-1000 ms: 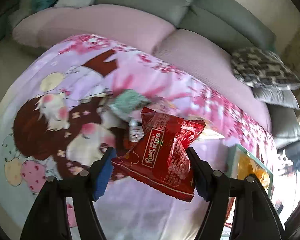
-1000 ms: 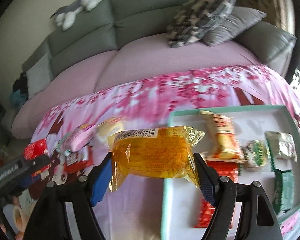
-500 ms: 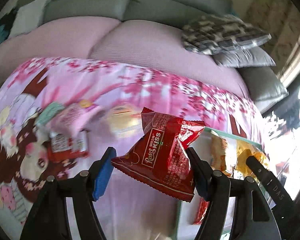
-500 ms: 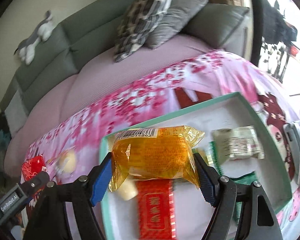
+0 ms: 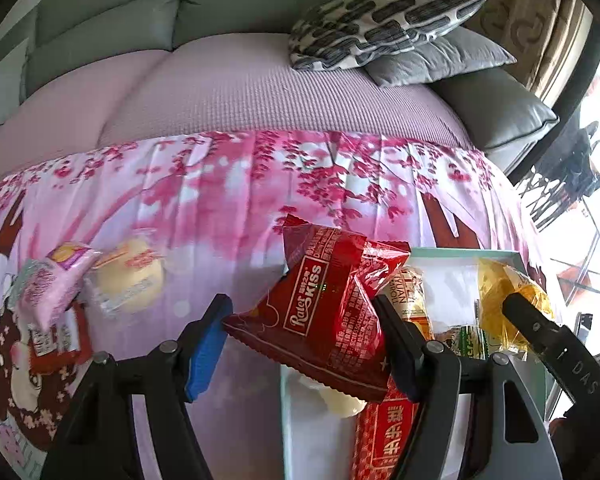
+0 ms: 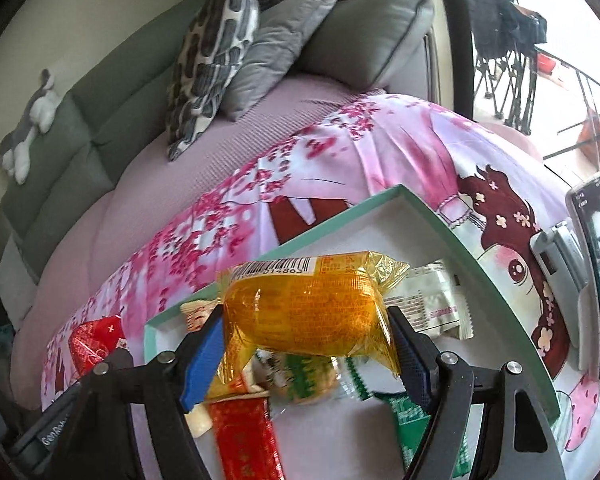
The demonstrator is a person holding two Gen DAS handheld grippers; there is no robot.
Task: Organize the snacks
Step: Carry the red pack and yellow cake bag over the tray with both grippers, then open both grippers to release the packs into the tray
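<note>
My left gripper (image 5: 304,328) is shut on a red Rater Kiss snack packet (image 5: 324,316), held above the left edge of the mint-rimmed white tray (image 5: 452,254). My right gripper (image 6: 306,340) is shut on a yellow-orange wrapped cake (image 6: 308,312), held over the tray (image 6: 380,200); it also shows at the right of the left wrist view (image 5: 504,300). Inside the tray lie a red packet (image 6: 248,436), green packets (image 6: 412,420), a white packet (image 6: 436,304) and others. A pink packet (image 5: 48,284), a yellow bun (image 5: 128,280) and a red packet (image 5: 56,340) lie on the cloth to the left.
The table wears a pink cartoon cloth (image 5: 228,188). A pink-covered sofa (image 5: 228,84) with grey and patterned cushions (image 5: 384,16) stands behind. A phone on a stand (image 6: 592,264) sits right of the tray. A plush toy (image 6: 32,116) lies on the sofa back.
Both grippers have swung to the right with their packets still held. The tray has come under them; the loose snacks now lie far left.
</note>
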